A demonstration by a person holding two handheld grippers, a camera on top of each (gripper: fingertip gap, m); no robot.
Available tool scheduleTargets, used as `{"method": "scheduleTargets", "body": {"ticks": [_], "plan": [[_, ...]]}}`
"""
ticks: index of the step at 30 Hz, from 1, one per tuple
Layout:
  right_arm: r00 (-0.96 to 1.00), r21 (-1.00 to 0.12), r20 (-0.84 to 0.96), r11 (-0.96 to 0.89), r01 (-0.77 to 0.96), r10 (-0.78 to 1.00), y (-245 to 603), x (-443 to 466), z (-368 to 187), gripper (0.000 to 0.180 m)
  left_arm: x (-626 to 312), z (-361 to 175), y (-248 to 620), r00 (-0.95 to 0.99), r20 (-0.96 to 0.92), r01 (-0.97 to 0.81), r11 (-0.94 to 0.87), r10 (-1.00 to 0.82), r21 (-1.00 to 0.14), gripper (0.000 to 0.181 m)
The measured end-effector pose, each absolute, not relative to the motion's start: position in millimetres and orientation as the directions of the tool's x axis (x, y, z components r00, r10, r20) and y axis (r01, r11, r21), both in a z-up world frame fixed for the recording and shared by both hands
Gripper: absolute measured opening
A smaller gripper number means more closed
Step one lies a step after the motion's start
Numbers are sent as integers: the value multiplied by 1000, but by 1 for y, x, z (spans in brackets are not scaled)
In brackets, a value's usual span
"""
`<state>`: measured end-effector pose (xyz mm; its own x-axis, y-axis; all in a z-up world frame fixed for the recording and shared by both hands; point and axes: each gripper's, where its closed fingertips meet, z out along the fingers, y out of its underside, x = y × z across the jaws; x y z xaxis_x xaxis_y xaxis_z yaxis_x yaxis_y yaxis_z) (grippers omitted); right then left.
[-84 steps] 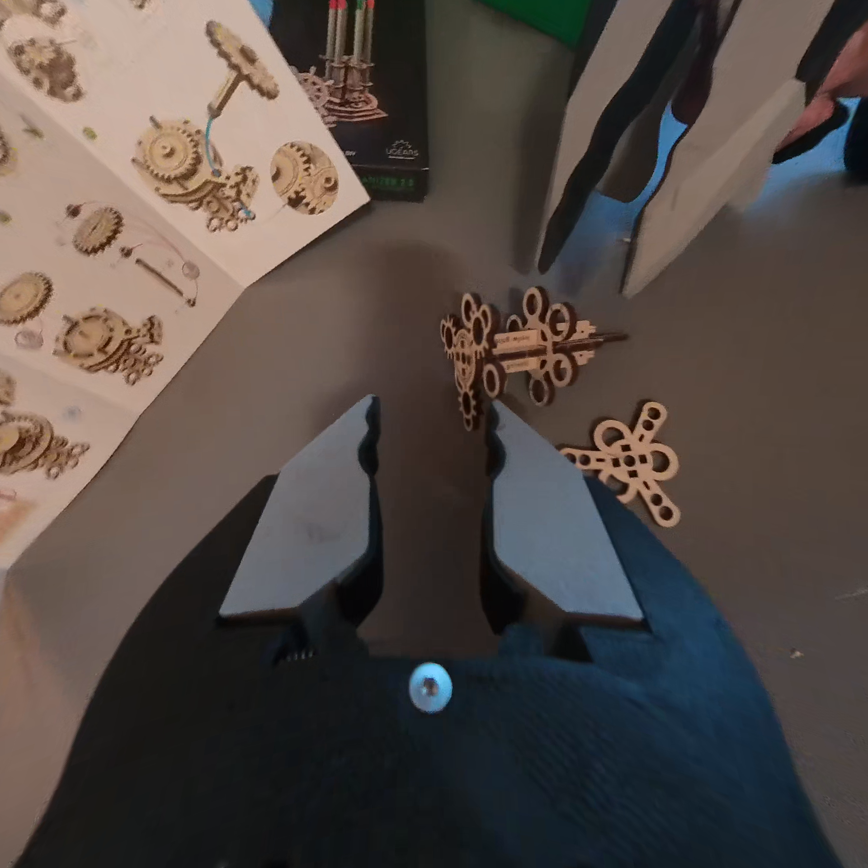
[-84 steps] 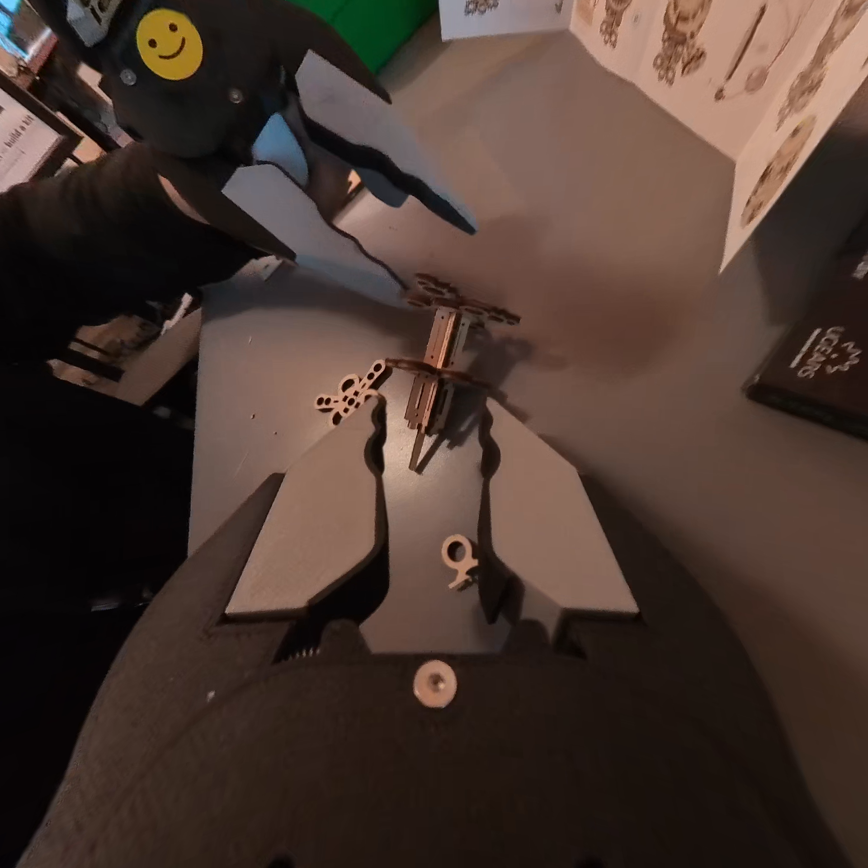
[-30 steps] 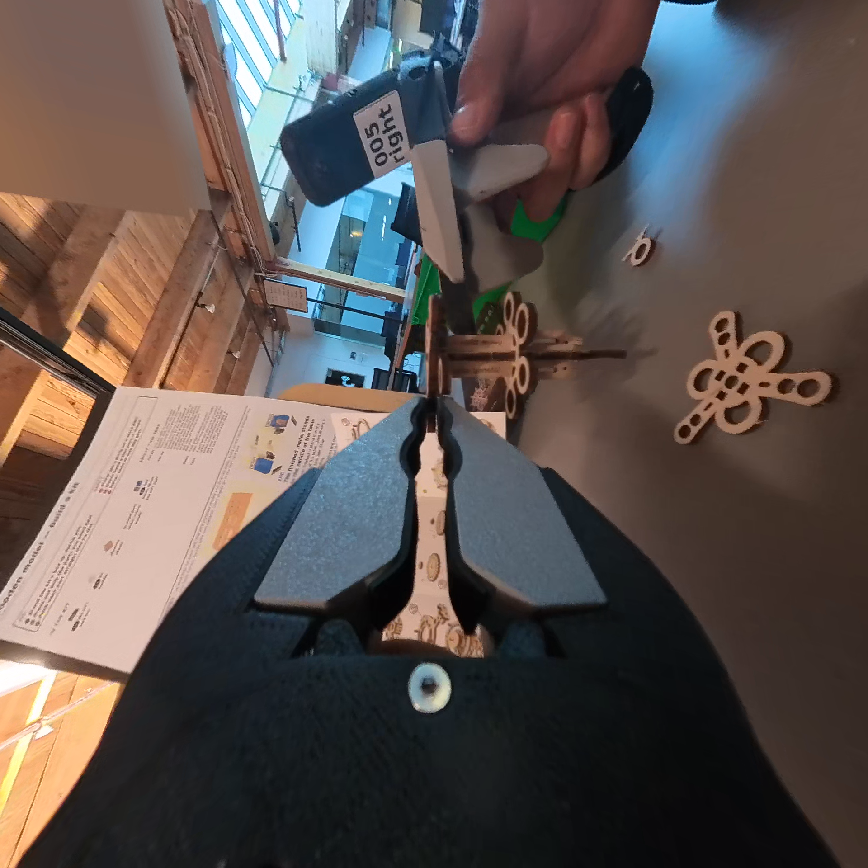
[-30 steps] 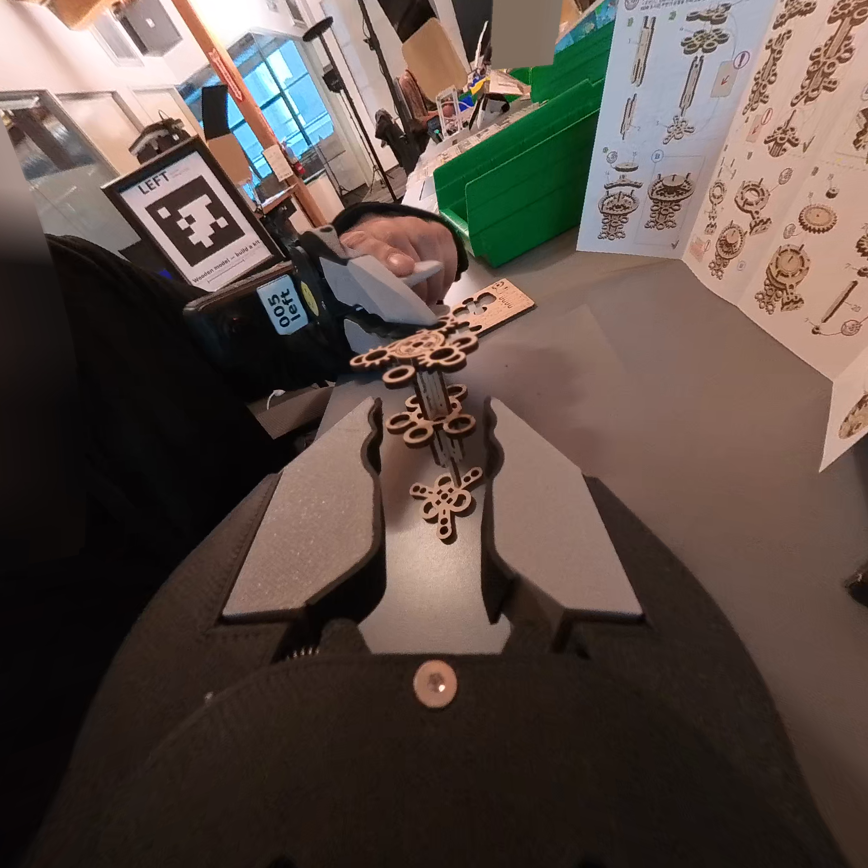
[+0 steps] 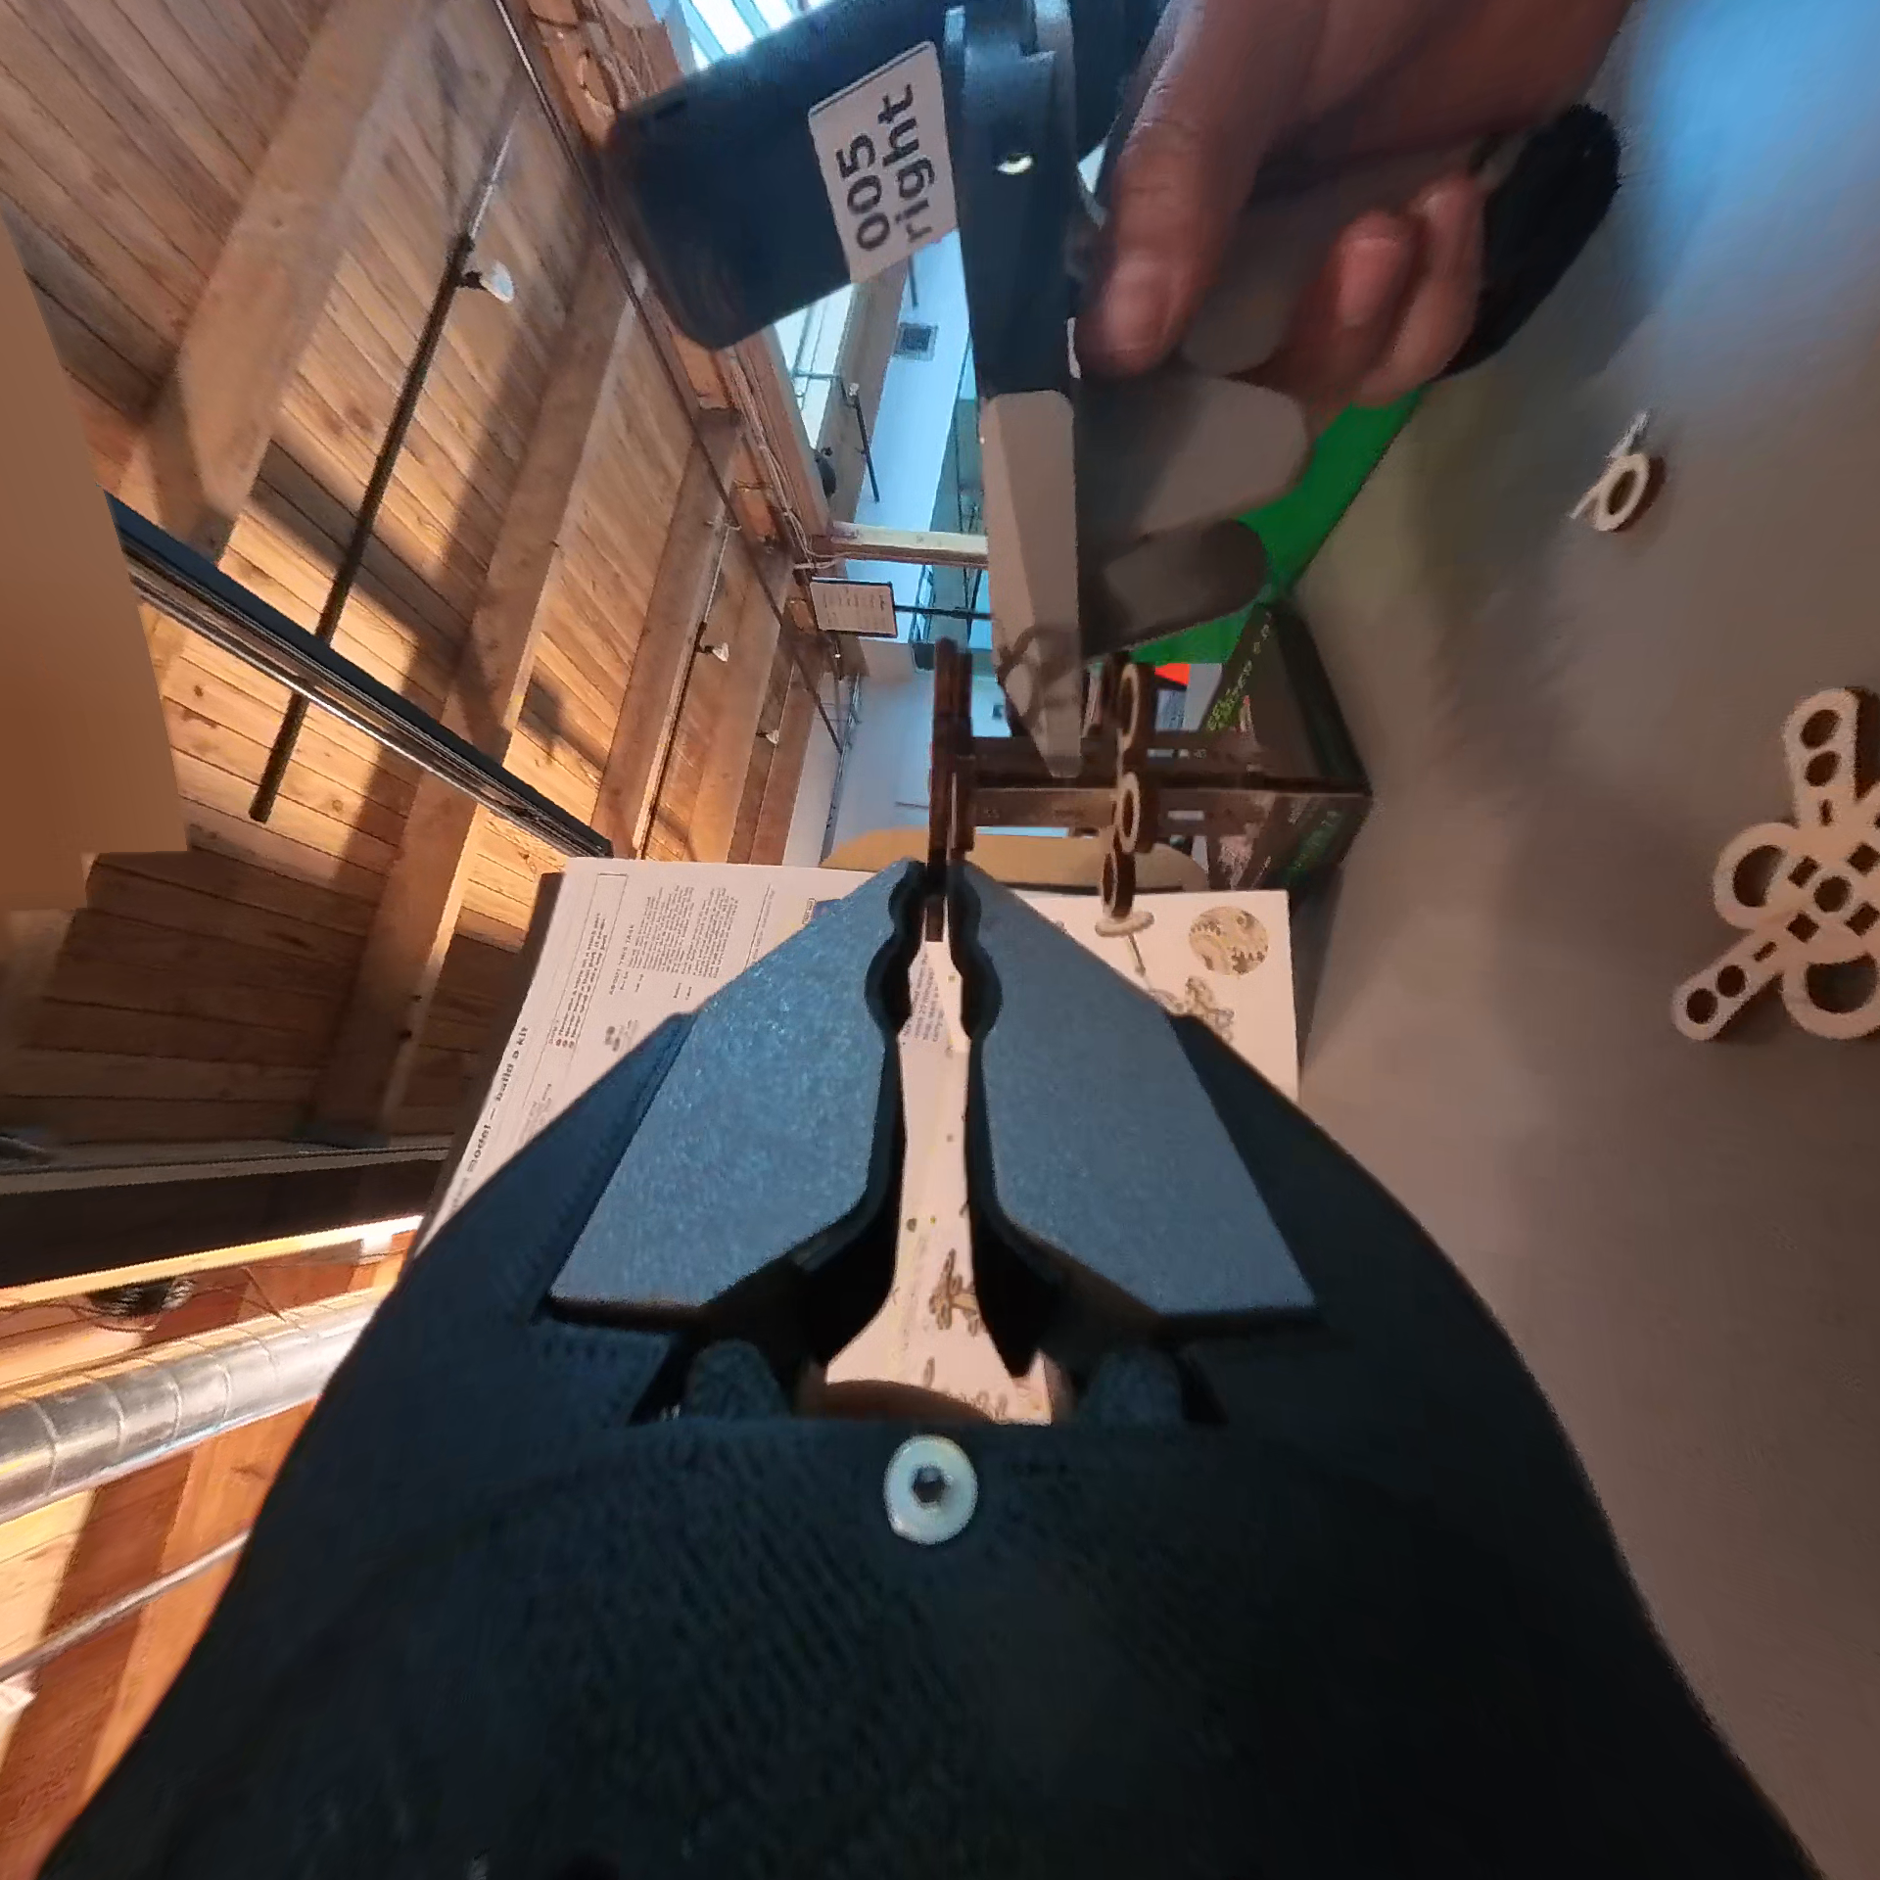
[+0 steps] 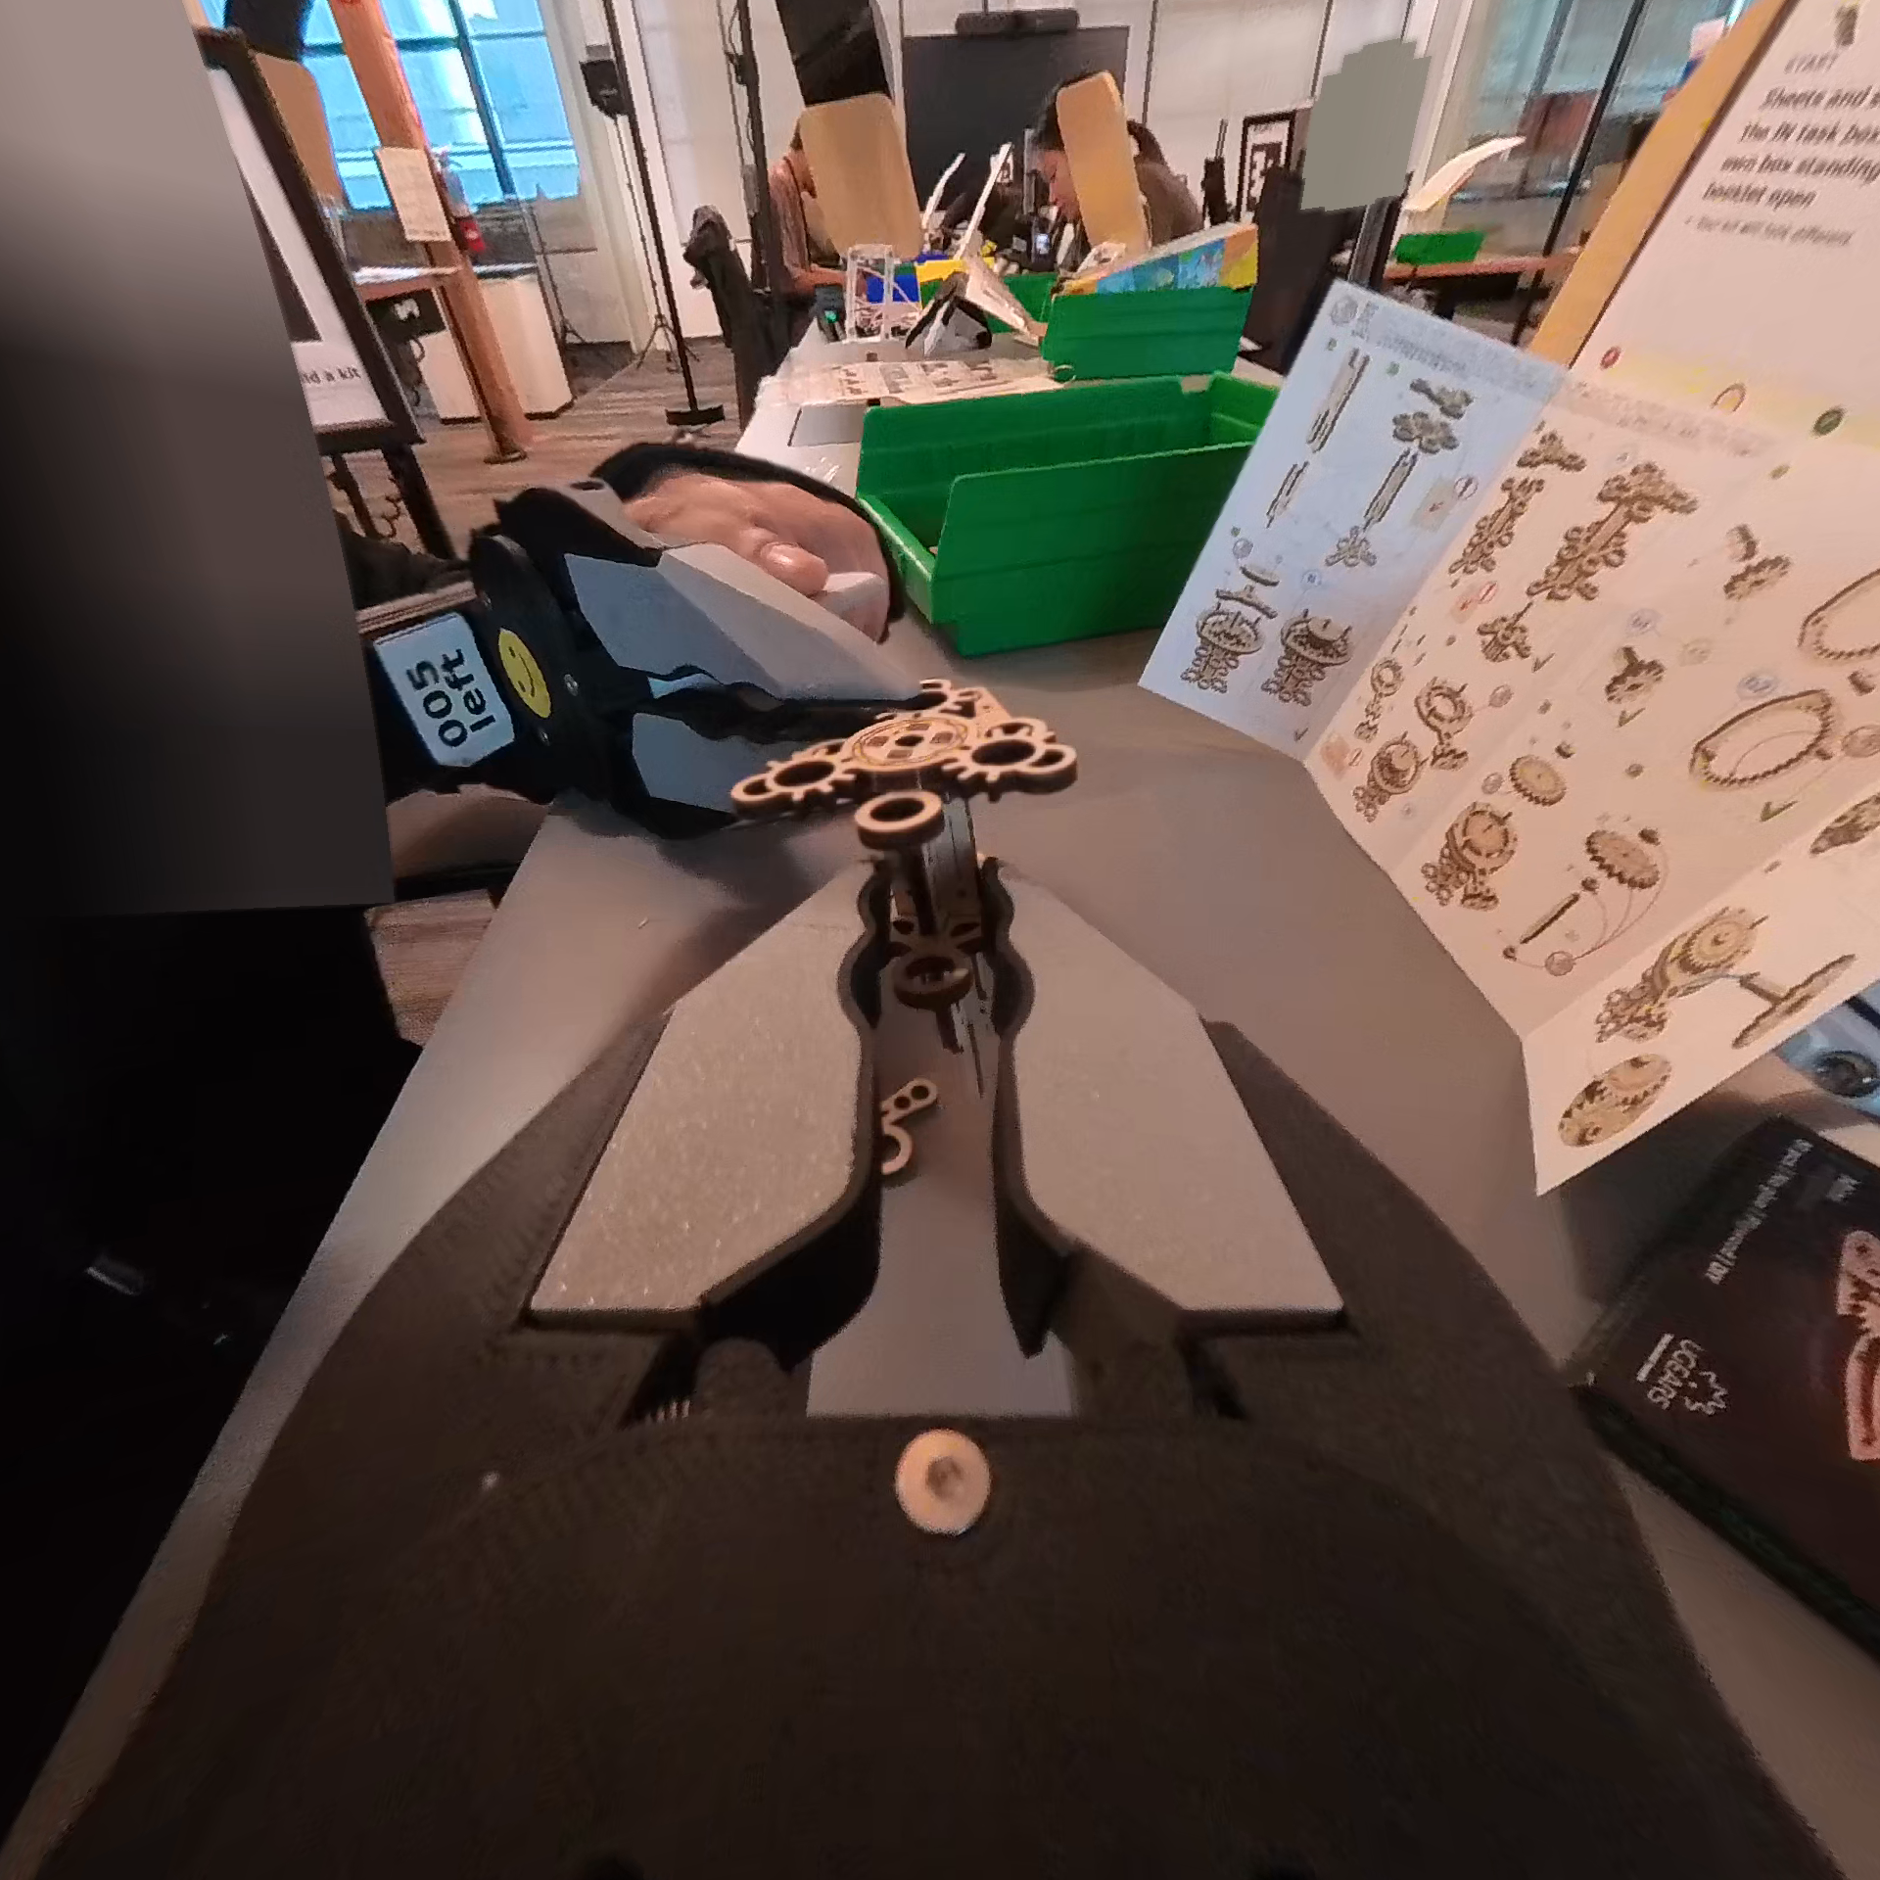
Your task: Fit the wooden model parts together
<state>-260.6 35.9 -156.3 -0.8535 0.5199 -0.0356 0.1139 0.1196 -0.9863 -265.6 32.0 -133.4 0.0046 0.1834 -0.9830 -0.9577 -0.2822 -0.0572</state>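
Note:
The wooden model is a slotted shaft with a gear-edged top plate and a ringed cross plate. It is held up off the grey table. My left gripper is shut on the edge of the top plate; it also shows in the right wrist view. My right gripper is shut on the shaft below the top plate; in the left wrist view it reaches in from above, held by a hand. A loose flat wooden piece lies on the table; part of it shows between my right fingers.
A small wooden ring piece lies farther off. A folded instruction sheet stands at the right, with a black kit box beside it. Green bins stand at the table's far end. People sit at desks behind. Only a small space, under 4 cm, lies between the two pairs of fingers. My right tips are roughly 11 cm from the loose flat wooden piece.
The left gripper took the model by its plate and lifted it off the table. In the last second the right gripper's fingers have closed in on the shaft.

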Motion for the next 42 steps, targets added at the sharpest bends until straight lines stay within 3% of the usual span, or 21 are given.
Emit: {"method": "scheduleTargets", "body": {"ticks": [7,12,18,23,28,38,42], "plan": [[-853,-985,-62,106,136,519,38,-262,-159,13,-267,-131,30,133,-970,-953,-242,203,-182,8],[-873,-985,-66,107,135,484,41,-259,-160,13,-262,-144,29,252,-960,-945,-183,122,-271,30],[-924,-989,-122,37,144,363,46,-244,-150,13,-255,-139,18,681,-732,-732,-60,-26,-679,24],[-954,-976,-213,-1,217,212,39,-229,-149,13,-254,-142,18,877,-447,-463,-63,-175,-884,32],[-949,-952,-304,-2,305,87,31,-219,-156,13,-248,-147,24,884,-422,-442,-65,-203,-895,34],[-936,-935,-352,40,351,-11,23,-207,-162,13,-222,-147,23,795,-554,-569,12,-245,-822,20],[-914,-915,-402,49,400,-60,21,-204,-165,13,-214,-144,22,771,-587,-596,46,-246,-802,7]]}}
